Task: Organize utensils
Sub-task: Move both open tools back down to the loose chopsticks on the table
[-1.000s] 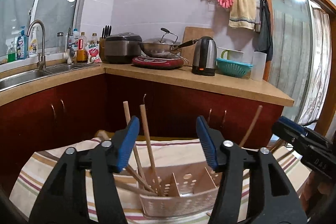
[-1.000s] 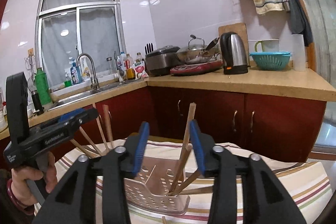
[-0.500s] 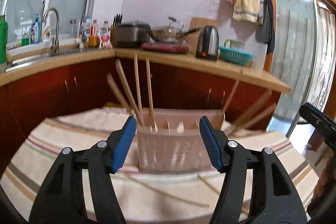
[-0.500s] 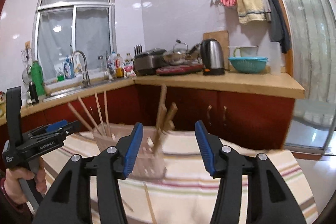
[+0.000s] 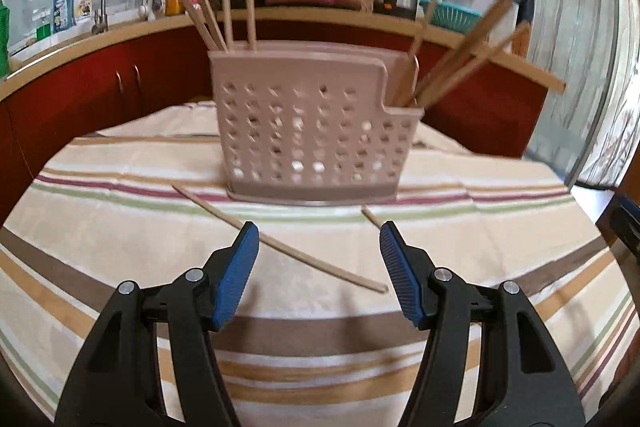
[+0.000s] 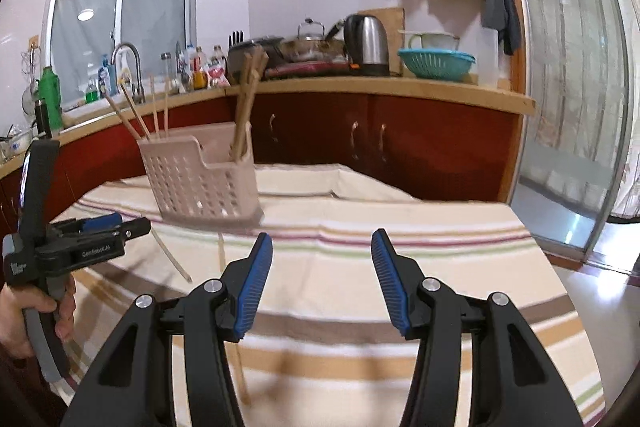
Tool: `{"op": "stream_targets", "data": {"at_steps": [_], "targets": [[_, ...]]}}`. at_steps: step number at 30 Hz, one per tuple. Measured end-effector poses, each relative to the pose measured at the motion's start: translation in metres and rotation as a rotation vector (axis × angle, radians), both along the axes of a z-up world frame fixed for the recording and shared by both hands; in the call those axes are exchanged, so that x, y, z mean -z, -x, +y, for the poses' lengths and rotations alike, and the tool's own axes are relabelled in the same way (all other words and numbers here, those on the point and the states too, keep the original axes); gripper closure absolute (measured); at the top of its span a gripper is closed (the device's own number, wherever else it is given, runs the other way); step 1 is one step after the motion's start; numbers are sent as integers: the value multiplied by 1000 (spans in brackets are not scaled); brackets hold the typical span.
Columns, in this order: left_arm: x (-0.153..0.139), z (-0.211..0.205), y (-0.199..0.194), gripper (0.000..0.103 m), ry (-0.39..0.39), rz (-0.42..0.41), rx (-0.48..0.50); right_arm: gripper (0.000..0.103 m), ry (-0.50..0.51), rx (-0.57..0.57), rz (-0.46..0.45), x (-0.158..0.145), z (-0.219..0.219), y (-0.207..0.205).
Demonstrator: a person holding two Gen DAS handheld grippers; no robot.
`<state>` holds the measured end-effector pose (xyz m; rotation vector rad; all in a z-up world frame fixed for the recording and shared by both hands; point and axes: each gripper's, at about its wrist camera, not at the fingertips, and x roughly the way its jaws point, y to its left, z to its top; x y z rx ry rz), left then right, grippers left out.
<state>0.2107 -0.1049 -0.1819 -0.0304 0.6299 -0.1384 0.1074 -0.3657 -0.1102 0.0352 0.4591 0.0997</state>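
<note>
A pink perforated utensil holder stands upright on the striped cloth. Several wooden chopsticks rise from its left compartment, and more chopsticks lean out of the right one. One loose chopstick lies slanted on the cloth, just ahead of my left gripper, which is open and empty. A short end of another chopstick shows near the holder's base. My right gripper is open and empty over bare cloth, to the right of the holder. Two loose chopsticks lie to its left.
The striped cloth covers the table. A hand holds the left gripper at the left edge of the right wrist view. Behind are red cabinets, a counter with a kettle and a teal colander, and a glass door at the right.
Both grippers have sunk toward the table and tipped lower, so the holder is now seen from the side rather than from above. The right jaws have widened slightly.
</note>
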Motion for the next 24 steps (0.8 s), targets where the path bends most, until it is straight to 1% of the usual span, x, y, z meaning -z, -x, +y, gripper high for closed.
{"op": "stream_targets", "data": {"at_steps": [5, 8, 11, 14, 17, 18, 21, 24], "targets": [[15, -21, -10, 42, -30, 54, 24, 52, -26, 16, 42, 15, -16, 5], [28, -34, -18, 42, -56, 102, 33, 52, -44, 23, 58, 22, -23, 6], [37, -39, -28, 42, -60, 166, 29, 52, -60, 23, 65, 26, -26, 7], [44, -38, -35, 42, -65, 213, 16, 52, -68, 19, 66, 26, -25, 5], [50, -33, -40, 46, -57, 256, -4, 52, -75, 17, 65, 26, -25, 4], [50, -31, -39, 50, -54, 254, -5, 52, -75, 17, 65, 26, -25, 4], [51, -27, -35, 56, -59, 251, 6, 52, -76, 15, 66, 25, -23, 5], [51, -14, -26, 59, -59, 251, 11, 52, -75, 11, 67, 24, -21, 6]]}}
